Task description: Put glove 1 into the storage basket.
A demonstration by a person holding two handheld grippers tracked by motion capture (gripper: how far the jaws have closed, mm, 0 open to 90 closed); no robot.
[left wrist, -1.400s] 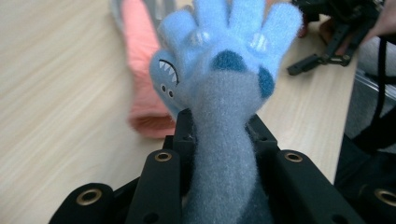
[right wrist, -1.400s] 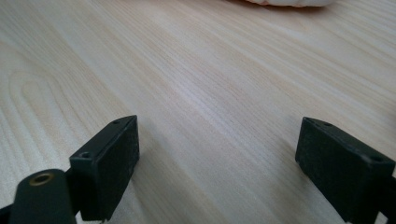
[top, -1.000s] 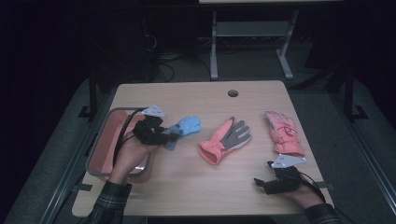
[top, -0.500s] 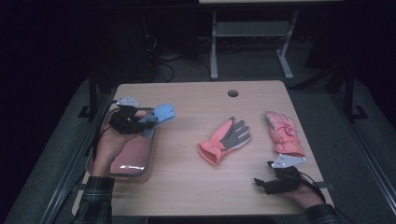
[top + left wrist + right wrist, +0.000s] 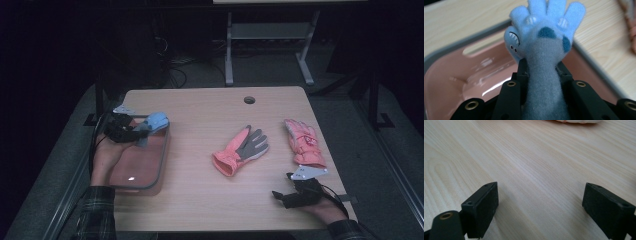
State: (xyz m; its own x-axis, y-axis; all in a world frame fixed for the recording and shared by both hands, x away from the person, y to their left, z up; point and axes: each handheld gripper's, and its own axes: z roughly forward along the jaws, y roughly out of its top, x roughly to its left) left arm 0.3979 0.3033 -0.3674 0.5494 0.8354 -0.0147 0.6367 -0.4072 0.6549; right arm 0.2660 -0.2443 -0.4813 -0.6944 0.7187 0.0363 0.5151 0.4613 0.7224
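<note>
The high view is dim, its surroundings nearly black; a glare spot sits in the pink tray (image 5: 131, 178) (gripper views brighter, near tool parts soft).

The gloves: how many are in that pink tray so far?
None lie in the pink tray yet. The left gripper holds the blue glove above it. The orange-and-grey glove and pink glove wait on the table; the right gripper rests open.

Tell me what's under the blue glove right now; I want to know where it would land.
Under the blue glove, gripped by the left gripper, lies the pink tray, with bare, glossy floor. The glove and jaws hide the tray floor directly beneath them.
</note>
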